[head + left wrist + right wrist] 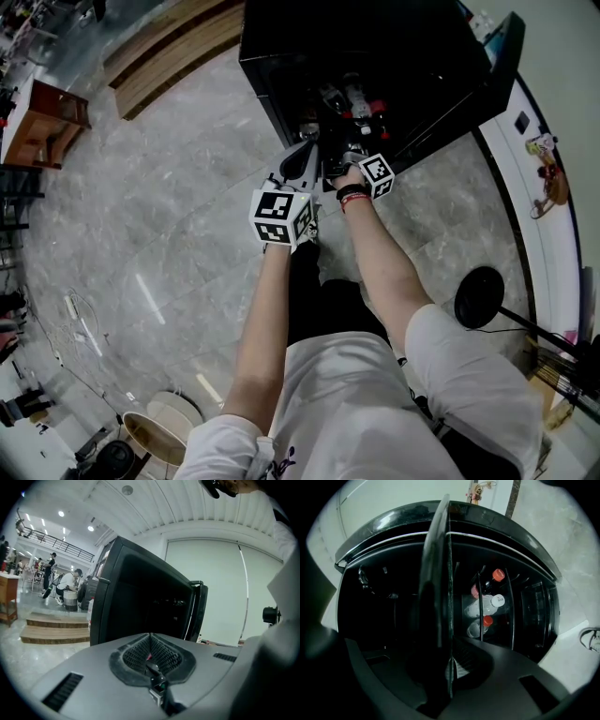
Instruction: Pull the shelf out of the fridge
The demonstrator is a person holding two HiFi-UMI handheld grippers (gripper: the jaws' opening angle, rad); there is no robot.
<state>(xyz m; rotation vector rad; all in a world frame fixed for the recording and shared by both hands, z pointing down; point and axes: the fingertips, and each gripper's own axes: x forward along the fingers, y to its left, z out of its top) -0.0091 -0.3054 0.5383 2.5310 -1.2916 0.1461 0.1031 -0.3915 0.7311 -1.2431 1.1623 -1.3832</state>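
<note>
The black fridge stands open on the floor, its door swung out to the right. In the right gripper view its shelf, a thin dark plate seen edge-on, runs up from my right gripper, which is shut on its front edge. Bottles with red and white caps lie inside the fridge behind it. In the head view my right gripper is at the fridge's front opening. My left gripper is just to its left, and its jaws are shut with nothing between them, facing the fridge's side.
A black round stand base sits on the floor to my right. Wooden steps lie left of the fridge, and a wooden table stands at the far left. Several people are in the distance.
</note>
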